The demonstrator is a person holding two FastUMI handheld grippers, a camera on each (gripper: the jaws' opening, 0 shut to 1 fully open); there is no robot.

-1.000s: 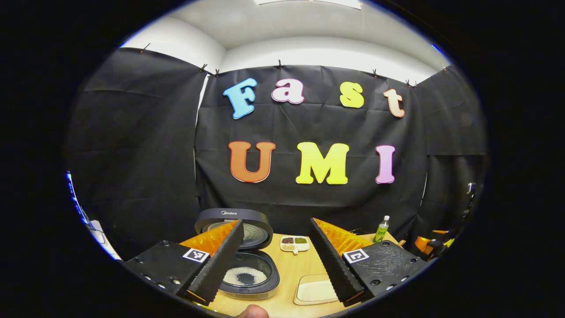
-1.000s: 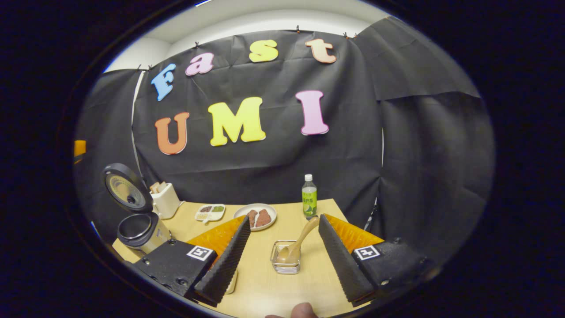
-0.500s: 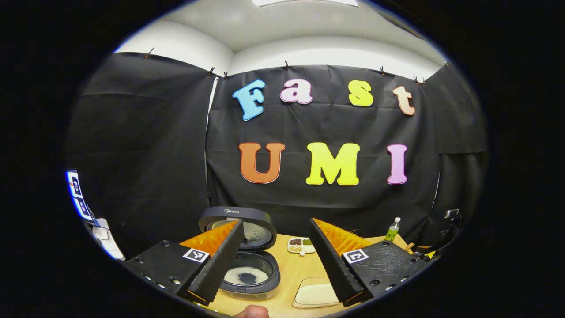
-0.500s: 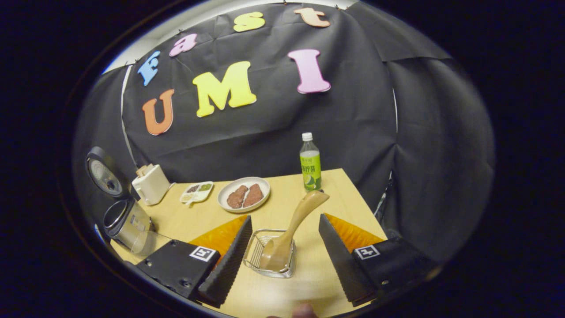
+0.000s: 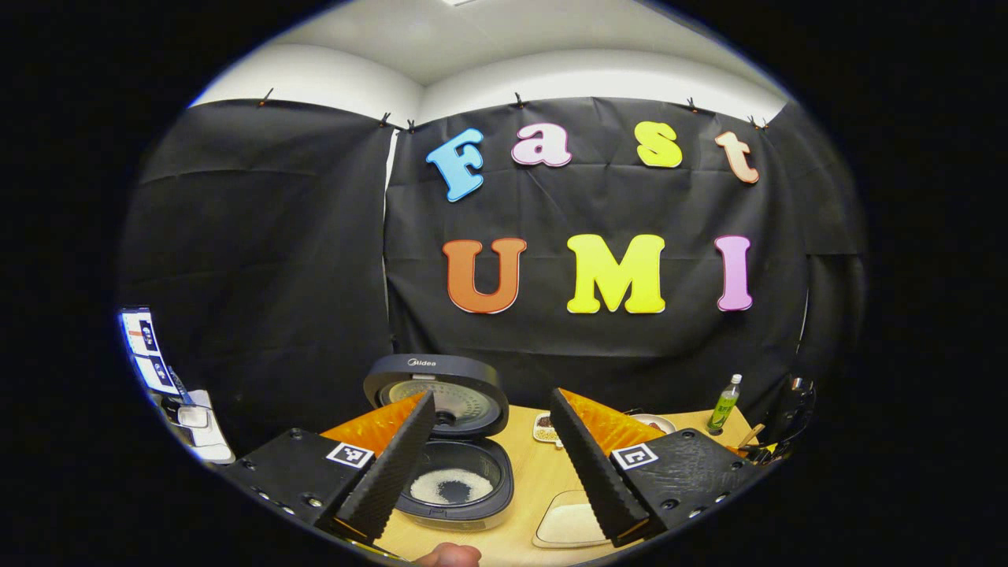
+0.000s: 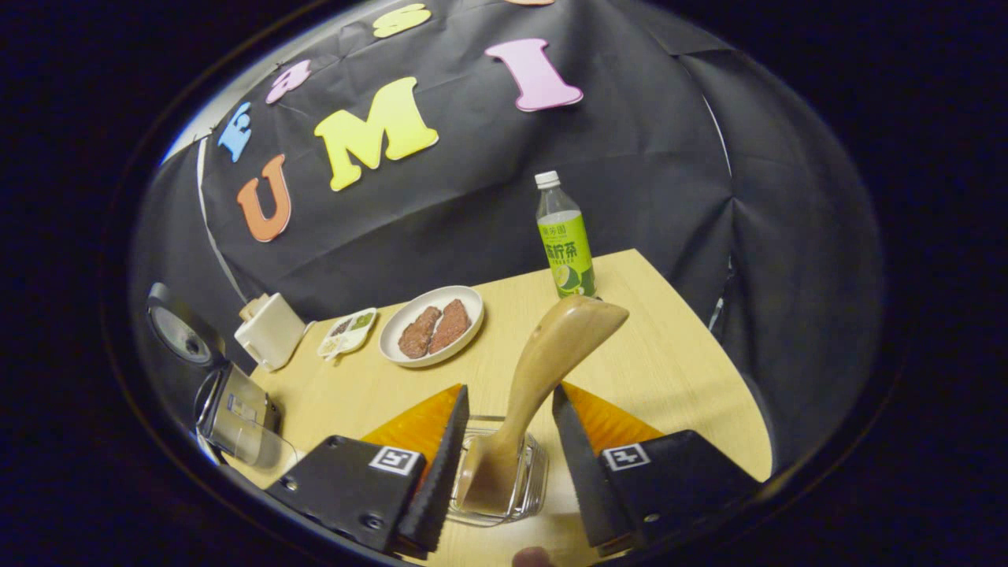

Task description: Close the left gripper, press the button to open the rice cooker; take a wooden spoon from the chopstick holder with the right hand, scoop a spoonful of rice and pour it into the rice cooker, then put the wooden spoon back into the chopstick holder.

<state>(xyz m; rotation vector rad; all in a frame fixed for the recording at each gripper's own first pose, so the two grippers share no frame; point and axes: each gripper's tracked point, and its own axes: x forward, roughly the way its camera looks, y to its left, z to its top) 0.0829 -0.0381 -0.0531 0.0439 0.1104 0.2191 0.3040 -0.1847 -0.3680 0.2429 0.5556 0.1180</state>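
While the left gripper [image 5: 492, 465] is held spread above the surface [image 5: 528, 472] in the left gripper view, the rice cooker [image 5: 453, 480] is seen open, lid raised, white rice ringing the pot's dark bottom.

In the right gripper view, the right gripper [image 6: 504, 472] is spread on either side of the wooden spoon [image 6: 543, 370], not yet pinching it. The pale, smooth spoon leans in the wire chopstick holder [image 6: 535, 480]. It is judged light, stiff and slightly slippery; the narrow neck between the fingers is best taken.

left gripper view faces rice cooker [image 5: 453, 472], right gripper view perhaps nearer table [image 6: 669, 362]
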